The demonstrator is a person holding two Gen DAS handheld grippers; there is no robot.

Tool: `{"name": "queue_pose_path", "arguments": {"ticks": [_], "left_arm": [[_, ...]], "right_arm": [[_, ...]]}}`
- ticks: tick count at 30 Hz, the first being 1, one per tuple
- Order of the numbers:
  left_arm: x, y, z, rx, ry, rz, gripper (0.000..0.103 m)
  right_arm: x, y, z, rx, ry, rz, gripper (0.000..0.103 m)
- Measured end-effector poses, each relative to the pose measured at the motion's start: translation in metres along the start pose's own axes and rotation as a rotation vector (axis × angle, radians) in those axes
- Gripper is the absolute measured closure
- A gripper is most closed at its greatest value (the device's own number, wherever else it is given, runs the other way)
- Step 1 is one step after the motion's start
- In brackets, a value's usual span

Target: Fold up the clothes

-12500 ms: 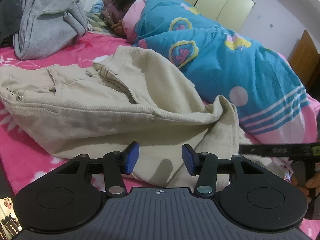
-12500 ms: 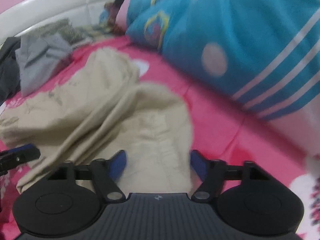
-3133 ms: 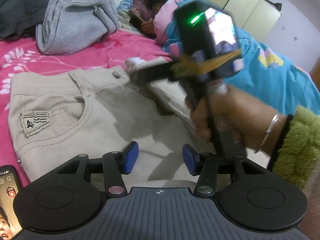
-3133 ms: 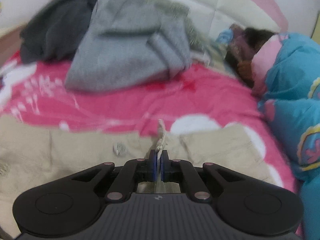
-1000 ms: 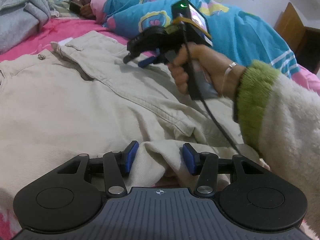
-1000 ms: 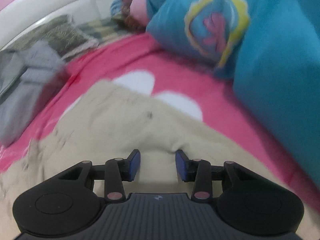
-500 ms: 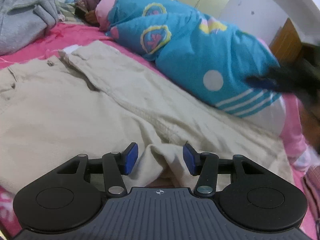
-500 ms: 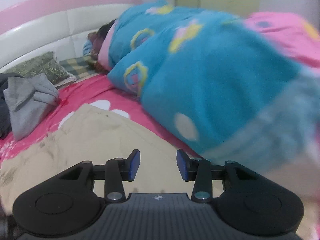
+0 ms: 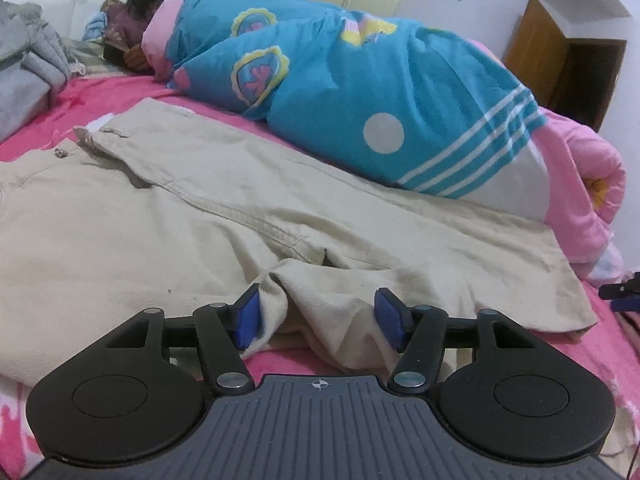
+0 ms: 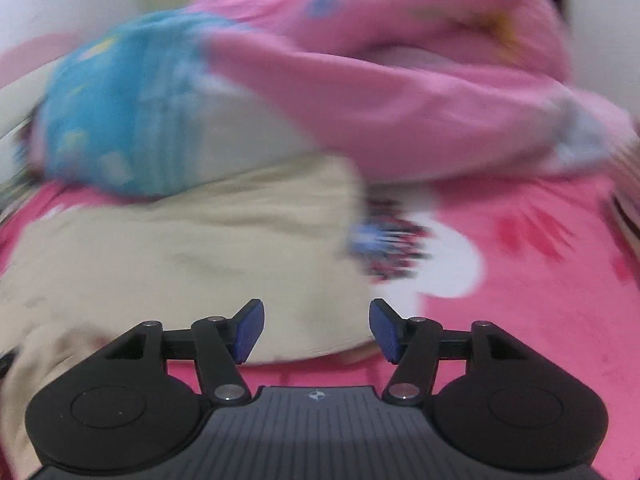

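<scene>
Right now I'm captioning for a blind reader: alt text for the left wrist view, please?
Beige trousers lie spread on a pink bed, a bunched fold between the open left gripper. Behind, someone lies under a blue quilt.

We see the right wrist view all blurry. The blue blanket (image 9: 360,92) hides most of the sleeping person (image 9: 136,28).

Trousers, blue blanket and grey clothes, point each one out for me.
trousers (image 9: 168,216), left wrist view, upper leg panel
blue blanket (image 9: 360,68), left wrist view, top of the bulge
grey clothes (image 9: 20,84), left wrist view, folded front
</scene>
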State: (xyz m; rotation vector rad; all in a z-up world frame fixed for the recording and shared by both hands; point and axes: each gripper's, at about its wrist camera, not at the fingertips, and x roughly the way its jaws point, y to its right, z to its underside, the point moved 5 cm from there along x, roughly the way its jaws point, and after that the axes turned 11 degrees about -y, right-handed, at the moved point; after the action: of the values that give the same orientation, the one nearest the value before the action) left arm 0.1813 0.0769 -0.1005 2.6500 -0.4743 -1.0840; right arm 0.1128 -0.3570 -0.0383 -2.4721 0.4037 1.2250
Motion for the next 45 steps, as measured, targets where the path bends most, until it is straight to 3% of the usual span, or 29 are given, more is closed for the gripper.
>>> {"name": "queue_pose_path", "arguments": {"ticks": [3,8,11,12,13,16,20,24,28,31,38,40,43,45], "left_arm": [[0.003,-0.001,0.001,0.003,-0.003,-0.018,0.044],[0.005,0.003,-0.001,0.008,0.036,-0.034,0.043],[0.003,0.005,-0.006,-0.006,0.060,-0.008,0.043],[0.003,0.005,-0.007,-0.007,0.059,-0.007,0.043],[0.004,0.005,-0.007,-0.006,0.055,-0.008,0.043],[0.007,0.005,-0.005,-0.001,0.037,-0.015,0.044],[0.005,0.003,-0.004,0.002,0.035,-0.019,0.044],[-0.001,0.002,-0.005,0.034,0.052,-0.048,0.044],[-0.024,0.016,-0.008,0.086,0.085,-0.078,0.044],[-0.040,0.051,-0.013,0.140,0.098,-0.054,0.044],[-0.047,0.179,-0.037,0.212,0.018,0.214,0.044],[-0.037,0.211,-0.043,0.226,0.005,0.249,0.044],[-0.005,0.232,-0.046,0.215,0.006,0.180,0.044],[0.024,0.233,-0.051,0.181,0.003,0.088,0.044]], "right_arm": [[0.022,0.047,-0.012,0.167,0.024,-0.045,0.035],[0.066,0.076,-0.016,0.367,-0.064,-0.255,0.037],[0.070,0.065,-0.013,0.344,-0.071,-0.299,0.057],[0.068,0.057,-0.013,0.295,-0.062,-0.278,0.080],[0.064,0.048,-0.014,0.247,-0.047,-0.254,0.094],[0.044,0.012,-0.025,0.083,0.043,-0.198,0.103],[0.008,-0.066,-0.037,-0.180,0.148,-0.216,0.103],[-0.002,-0.103,-0.038,-0.262,0.154,-0.200,0.103],[-0.002,-0.072,-0.032,-0.211,0.152,-0.176,0.101],[0.001,-0.040,-0.024,-0.167,0.141,-0.163,0.100],[-0.002,0.014,0.001,-0.094,0.144,-0.176,0.100],[-0.007,0.024,0.008,-0.091,0.155,-0.184,0.100],[-0.014,0.036,0.017,-0.096,0.174,-0.180,0.099],[-0.017,0.042,0.021,-0.093,0.180,-0.185,0.099]]}}
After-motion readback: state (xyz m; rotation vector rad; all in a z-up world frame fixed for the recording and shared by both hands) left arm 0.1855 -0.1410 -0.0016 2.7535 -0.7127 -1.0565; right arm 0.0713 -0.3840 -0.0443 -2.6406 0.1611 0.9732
